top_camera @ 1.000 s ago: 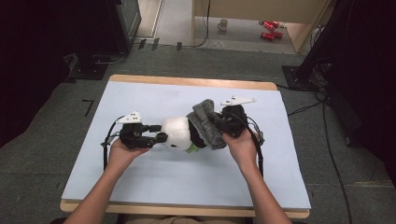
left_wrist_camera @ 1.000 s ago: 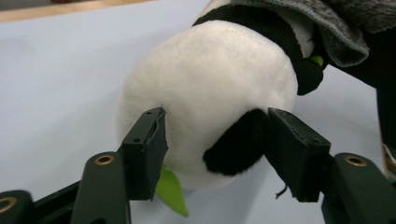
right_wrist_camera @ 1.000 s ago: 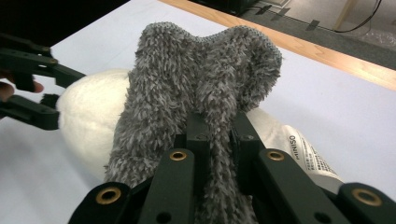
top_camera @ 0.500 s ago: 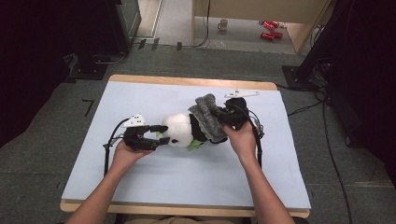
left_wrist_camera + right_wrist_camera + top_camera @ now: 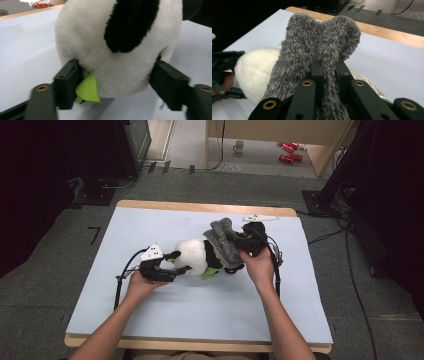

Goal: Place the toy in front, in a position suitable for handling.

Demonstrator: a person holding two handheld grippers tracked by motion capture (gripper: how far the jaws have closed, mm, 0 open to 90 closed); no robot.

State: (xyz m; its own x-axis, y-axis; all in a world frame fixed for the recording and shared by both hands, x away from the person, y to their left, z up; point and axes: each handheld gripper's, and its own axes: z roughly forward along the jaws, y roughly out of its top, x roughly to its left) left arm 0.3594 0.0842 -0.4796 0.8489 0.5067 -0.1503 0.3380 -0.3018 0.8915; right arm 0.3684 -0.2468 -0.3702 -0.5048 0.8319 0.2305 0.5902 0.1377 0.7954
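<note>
A black-and-white plush panda (image 5: 192,256) lies on its side on the pale blue table top (image 5: 150,220). My left gripper (image 5: 181,261) stands around its white head (image 5: 95,37). The jaws have just been opening and now sit wide on either side of the head, brushing the fur without squeezing it. A green tag (image 5: 87,88) hangs by one jaw. A grey fuzzy sock (image 5: 222,242) covers the panda's far end. My right gripper (image 5: 239,242) is shut on the sock (image 5: 317,42), pinching a fold between its pads (image 5: 328,67).
The wooden table edge (image 5: 200,206) runs along the back. On the floor beyond it stand a mug (image 5: 240,145) and red cans (image 5: 287,150). Black equipment (image 5: 100,150) stands at the back left, and cables (image 5: 350,270) trail along the right side.
My left gripper has slid right and down until its jaws straddle the panda's head. The right gripper has pulled the grey sock a little right and back.
</note>
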